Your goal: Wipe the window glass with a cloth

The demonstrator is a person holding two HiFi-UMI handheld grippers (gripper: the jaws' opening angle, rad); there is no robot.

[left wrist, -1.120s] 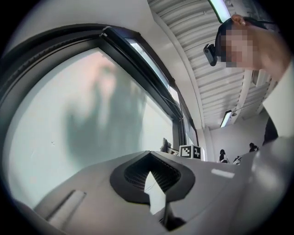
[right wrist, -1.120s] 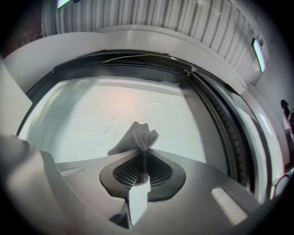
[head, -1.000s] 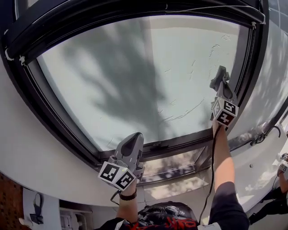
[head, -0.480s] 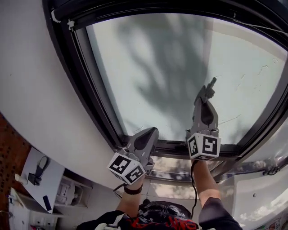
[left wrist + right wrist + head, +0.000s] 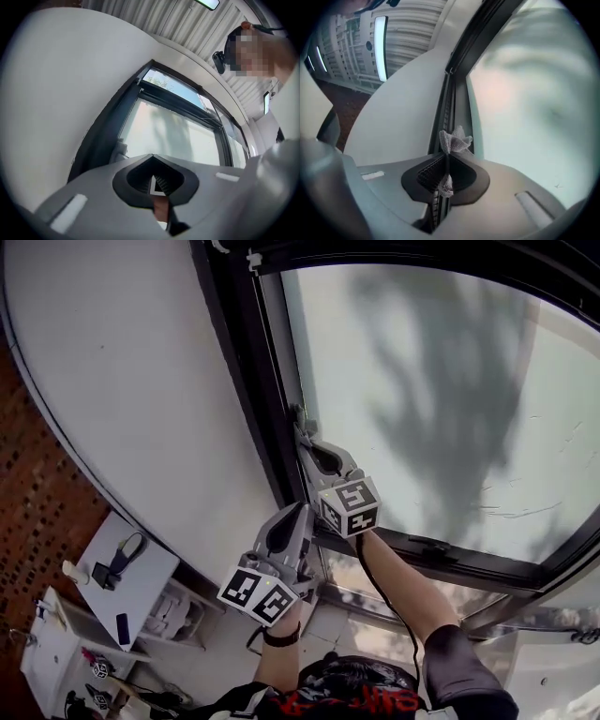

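1. The right gripper has its jaws pinched tight on the cloth. A crumpled grey-white tuft sticks out past the tips, and a thin strand hangs down between them.
2. That tuft sits at the left edge of the window glass, right where the pane meets the dark frame. Whether it actually presses on the glass, I cannot tell.
3. The left gripper has its jaws closed together with nothing caught between them.
4. The left gripper is held lower than the right one, below the window's lower left corner. It is just beside the right gripper's marker cube and in front of the white wall.
5. Both of the person's arms reach up from below, the right forearm crossing the bottom rail of the frame.
6. A soft, branching shadow lies across the pane, with a few thin streaks towards its lower right.
7. Off to the left the white wall gives way to brick. Below it stands a small white bench with a few dark objects on it.
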